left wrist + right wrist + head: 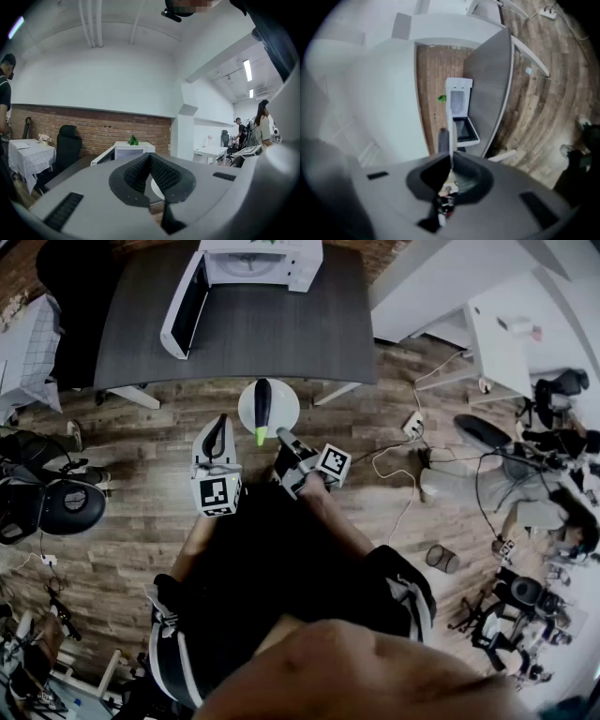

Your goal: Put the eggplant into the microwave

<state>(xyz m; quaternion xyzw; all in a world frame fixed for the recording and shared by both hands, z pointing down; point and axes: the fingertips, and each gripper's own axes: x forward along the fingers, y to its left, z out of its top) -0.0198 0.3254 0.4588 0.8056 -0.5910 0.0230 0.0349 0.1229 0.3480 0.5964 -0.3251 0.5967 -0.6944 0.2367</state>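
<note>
1. Found the left gripper [221,420] with its jaws pressed together and empty, pointed level toward the table.
2. Found the right gripper [281,434] likewise closed on nothing, tilted slightly down, its tip just beside the plate's rim.
3. Saw the dark purple eggplant [262,401], green stem end toward the person, lying across a small round white plate [287,405], just ahead of both gripper tips.
4. Noted the dark grey rectangular table [281,334] beyond the plate, its near edge between plate and microwave.
5. Noted the boxy white microwave [258,261] at the table's far edge, its door [184,306] swung open to the left over the tabletop.
6. Saw the brown wooden plank floor [122,474] beneath, white cables [401,457] trailing to the right and a black office chair [52,504] well apart to the left.
</note>
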